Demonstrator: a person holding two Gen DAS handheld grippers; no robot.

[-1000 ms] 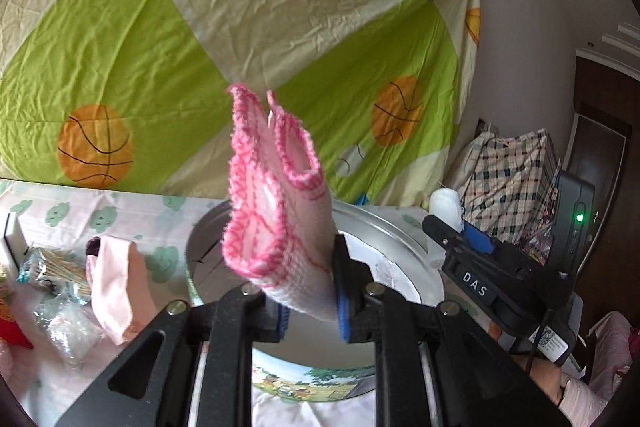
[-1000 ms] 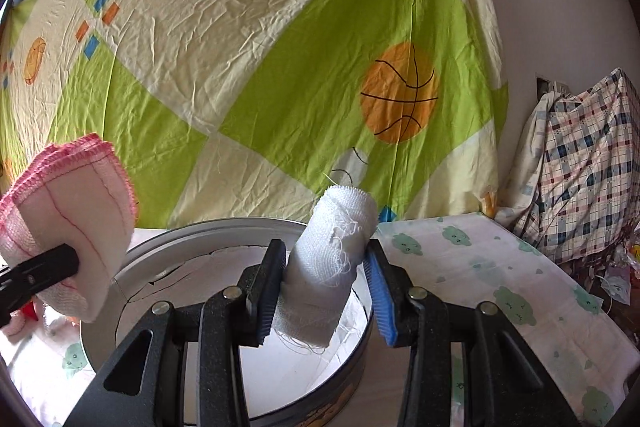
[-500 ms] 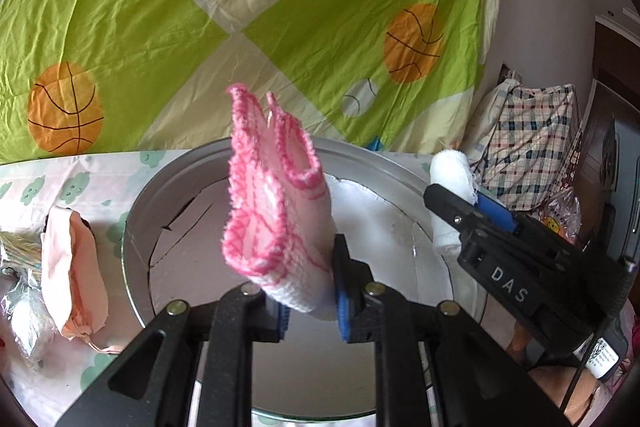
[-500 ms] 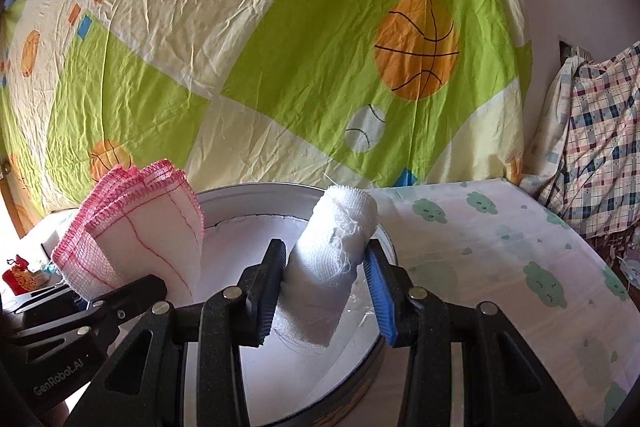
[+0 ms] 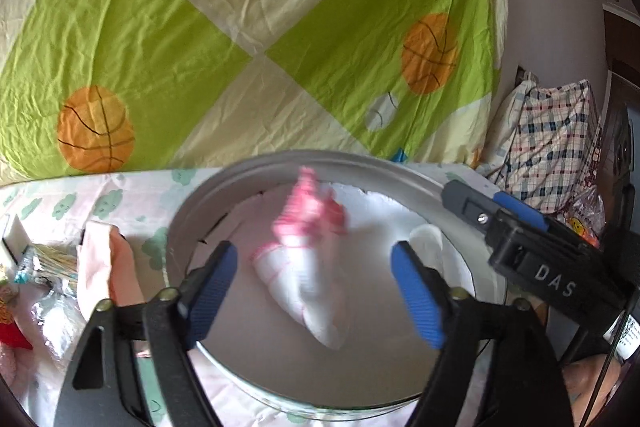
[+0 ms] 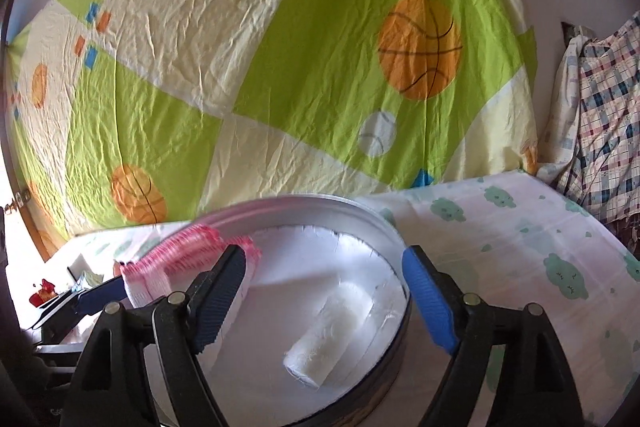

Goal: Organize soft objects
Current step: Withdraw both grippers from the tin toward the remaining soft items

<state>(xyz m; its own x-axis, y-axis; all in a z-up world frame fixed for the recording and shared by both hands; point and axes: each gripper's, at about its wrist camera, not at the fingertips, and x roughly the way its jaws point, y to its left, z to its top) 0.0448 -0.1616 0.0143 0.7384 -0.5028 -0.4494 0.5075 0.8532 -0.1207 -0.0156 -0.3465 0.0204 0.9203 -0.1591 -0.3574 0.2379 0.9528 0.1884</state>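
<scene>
A round metal tin [image 5: 256, 169] with a white lining sits on the cloud-print sheet; it also shows in the right wrist view [image 6: 360, 211]. My left gripper [image 5: 314, 281] is open above the tin. A pink-edged white cloth [image 5: 308, 259] is blurred between its fingers, loose inside the tin; it also shows in the right wrist view [image 6: 160, 269]. My right gripper [image 6: 324, 285] is open over the tin. A white gauze roll [image 6: 328, 339] lies on the tin's lining below it; its end shows in the left wrist view [image 5: 430, 241].
A pink cloth [image 5: 106, 267] and plastic-wrapped items [image 5: 44, 263] lie left of the tin. A red toy [image 5: 10, 335] sits at the far left. A basketball-print sheet [image 6: 280, 67] hangs behind. A plaid cloth [image 6: 600, 131] is piled at the right.
Both grippers have opened. The pink-edged cloth has left the left gripper and is dropping into the tin. The gauze roll has dropped from the right gripper onto the tin's lining.
</scene>
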